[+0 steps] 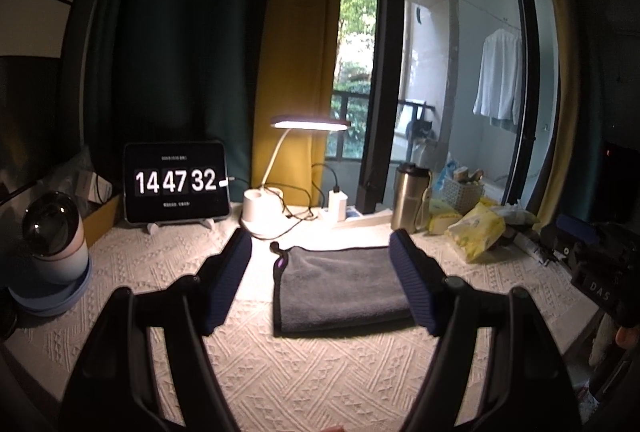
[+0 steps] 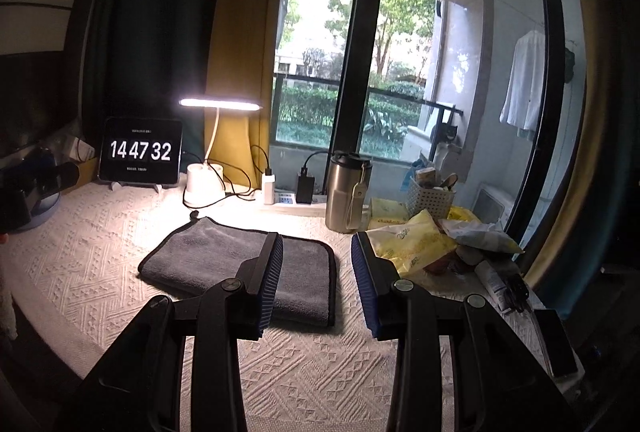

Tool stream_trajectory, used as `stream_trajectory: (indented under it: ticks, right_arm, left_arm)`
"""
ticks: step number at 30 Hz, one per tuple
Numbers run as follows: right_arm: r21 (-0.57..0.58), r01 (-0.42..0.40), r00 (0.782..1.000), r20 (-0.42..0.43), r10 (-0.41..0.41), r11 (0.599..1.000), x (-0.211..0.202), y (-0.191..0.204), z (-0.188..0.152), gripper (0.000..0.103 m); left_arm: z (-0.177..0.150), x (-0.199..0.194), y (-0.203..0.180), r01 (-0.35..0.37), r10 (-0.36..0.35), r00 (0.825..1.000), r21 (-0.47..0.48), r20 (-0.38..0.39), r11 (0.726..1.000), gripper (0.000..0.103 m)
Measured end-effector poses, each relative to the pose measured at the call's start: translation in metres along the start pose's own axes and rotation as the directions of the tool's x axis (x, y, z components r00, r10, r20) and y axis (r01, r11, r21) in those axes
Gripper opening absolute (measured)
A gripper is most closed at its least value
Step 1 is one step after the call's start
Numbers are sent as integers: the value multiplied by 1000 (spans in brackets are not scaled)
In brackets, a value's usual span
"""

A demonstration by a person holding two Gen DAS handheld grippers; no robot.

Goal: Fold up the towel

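**Grey towel lying folded, both tools empty above it**

Nearest the lens: left hand-held gripper [image 1: 320,280], jaws spread wide, nothing between them. Right hand-held gripper [image 2: 316,282] likewise set wide and empty. Both hang above the counter [image 2: 100,264], which wears a cream knitted cover.

The towel [image 1: 340,288] lies flat just ahead of the left hand-held gripper, between its fingertips in that view; from the right one it sits ahead and to the left, partly behind the left finger. Already doubled into a neat rectangle with dark piped edging and a small hanging loop at the far corner toward the lamp [image 2: 202,188].

Handling, as judged: plush microfibre, light, limp, no stiffness to carry a fold by itself. Layers may slide apart if only the top one is pinched. Best hold looks to be the piped edge at the two near corners, taking every layer. The knitted cover may drag under it.
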State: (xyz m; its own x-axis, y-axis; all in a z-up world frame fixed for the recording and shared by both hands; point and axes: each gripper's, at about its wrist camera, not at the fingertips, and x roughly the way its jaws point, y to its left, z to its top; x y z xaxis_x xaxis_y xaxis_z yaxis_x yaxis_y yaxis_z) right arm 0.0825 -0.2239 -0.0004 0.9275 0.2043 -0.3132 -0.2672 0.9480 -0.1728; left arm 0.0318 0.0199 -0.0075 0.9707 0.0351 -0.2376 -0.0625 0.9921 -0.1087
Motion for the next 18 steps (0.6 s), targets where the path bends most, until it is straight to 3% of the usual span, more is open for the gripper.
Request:
stream_trajectory:
  ticks: [3,5,6,8,11,18]
  right_arm:
    - [14,4,1000,25,-4,1000,-11,-2,-4,38]
    - [17,9,999,40,-10,1000,-18,-3,-7,38]
    - [18,9,999,45,-10,1000,-20,-3,-8,38]
    - [22,12,998,61,-13,1000,-26,-3,-11,42]
    - [33,14,995,95,-17,999,-36,-4,-16,60]
    - [19,14,993,118,-16,1000,-45,2,-16,61]
  left_arm:
    - [-5,-9,0,-1,1,1000,-3,31,1000,78]
    - [-8,-14,0,3,-3,999,-10,39,1000,93]
    - [-9,-16,1,4,-4,999,-12,43,1000,94]
    - [-12,-21,1,7,-6,998,-10,57,1000,95]
    - [-14,-28,-1,-26,25,997,10,75,1000,96]
    - [-15,-36,-3,-77,75,992,20,102,997,96]
